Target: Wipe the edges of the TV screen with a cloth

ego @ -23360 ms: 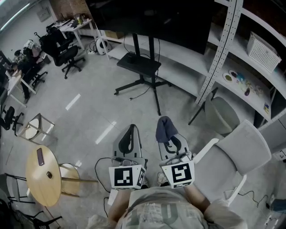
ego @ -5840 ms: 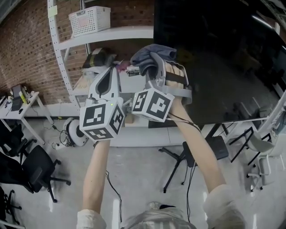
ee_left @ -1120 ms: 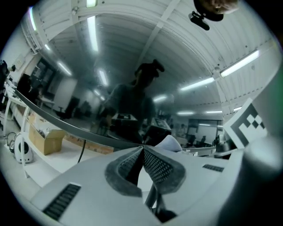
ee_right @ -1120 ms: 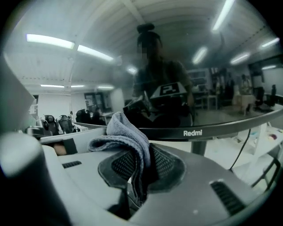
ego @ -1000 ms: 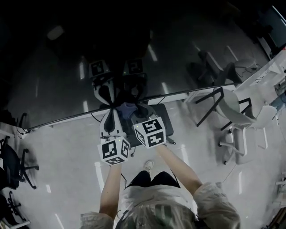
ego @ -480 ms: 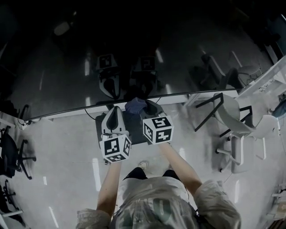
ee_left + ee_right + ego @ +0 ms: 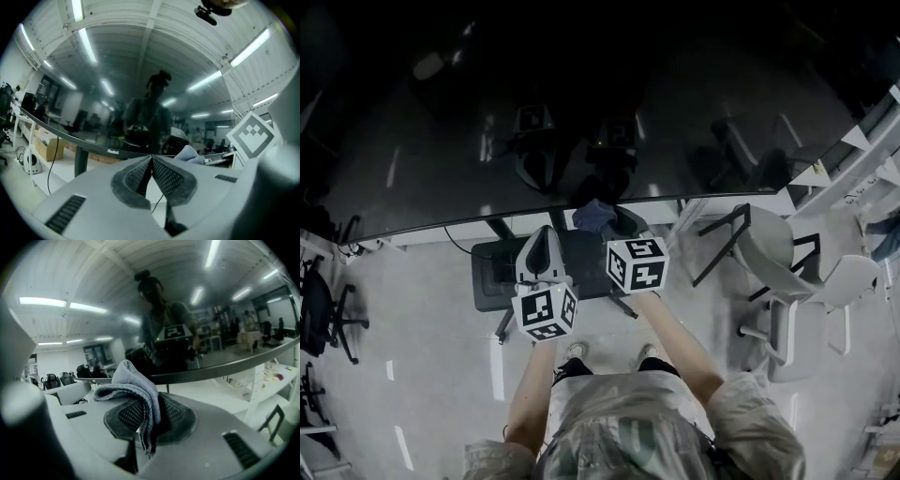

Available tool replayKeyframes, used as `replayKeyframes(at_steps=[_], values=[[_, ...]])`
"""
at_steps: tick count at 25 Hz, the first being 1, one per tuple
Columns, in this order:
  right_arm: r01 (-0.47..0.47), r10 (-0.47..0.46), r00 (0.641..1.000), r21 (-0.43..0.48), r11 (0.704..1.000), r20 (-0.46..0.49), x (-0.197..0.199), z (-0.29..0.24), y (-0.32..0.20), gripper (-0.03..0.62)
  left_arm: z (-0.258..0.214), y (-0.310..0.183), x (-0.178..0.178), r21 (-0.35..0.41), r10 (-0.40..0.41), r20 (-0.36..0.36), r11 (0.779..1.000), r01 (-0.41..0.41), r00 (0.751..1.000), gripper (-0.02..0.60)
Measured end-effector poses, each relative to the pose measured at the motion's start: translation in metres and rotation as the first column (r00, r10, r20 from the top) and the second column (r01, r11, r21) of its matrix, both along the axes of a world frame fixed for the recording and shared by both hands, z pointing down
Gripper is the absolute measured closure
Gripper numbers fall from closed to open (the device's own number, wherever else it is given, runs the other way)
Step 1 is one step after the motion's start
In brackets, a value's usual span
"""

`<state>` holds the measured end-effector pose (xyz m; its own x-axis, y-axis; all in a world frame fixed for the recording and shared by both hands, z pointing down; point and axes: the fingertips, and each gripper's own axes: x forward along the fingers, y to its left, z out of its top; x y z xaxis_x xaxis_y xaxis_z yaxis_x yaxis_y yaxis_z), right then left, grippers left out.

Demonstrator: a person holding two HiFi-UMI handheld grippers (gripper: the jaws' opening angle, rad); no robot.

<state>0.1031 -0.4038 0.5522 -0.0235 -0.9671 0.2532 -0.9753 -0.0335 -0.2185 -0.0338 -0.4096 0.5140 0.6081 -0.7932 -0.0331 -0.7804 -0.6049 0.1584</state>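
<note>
The left claw [image 7: 151,161] is clenched on nothing: in its own view the two ribbed pads meet at the tips with only floor showing in the slot behind them. It hangs just under the thin dark lower bezel [image 7: 93,147] of the big glossy black TV screen [image 7: 581,94], apart from it. That placing looks like a spare hand kept near the work but off the glass, so it leaves no mark and does not block the wiping stroke.

At about 1 o'clock from it in the head view is the small blue-grey folded cloth [image 7: 594,215], the task's thing. It is up at the screen's bottom edge, near the middle of its width; whether it actually touches the bezel I cannot tell. The right claw [image 7: 149,414] is grasping it, pads closed on the lower folds so that a soft bunch stands proud at 12 o'clock above the tips. I judge the cloth is held this way so that fabric, not hard plastic, meets the edge first.

Below both claws, at 6 o'clock from the bezel, the flat black base plate [image 7: 492,267] of the TV stand lies on the floor.
</note>
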Motion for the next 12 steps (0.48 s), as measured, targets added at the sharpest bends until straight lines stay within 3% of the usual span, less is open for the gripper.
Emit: replayKeyframes(at_steps=[12], values=[[-0.020, 0.020, 0.999, 0.014, 1.000, -0.042, 0.163, 0.003, 0.065, 0.531, 0.008, 0.072, 0.155, -0.004, -0.011, -0.004, 1.000, 0.011, 1.000, 0.568]])
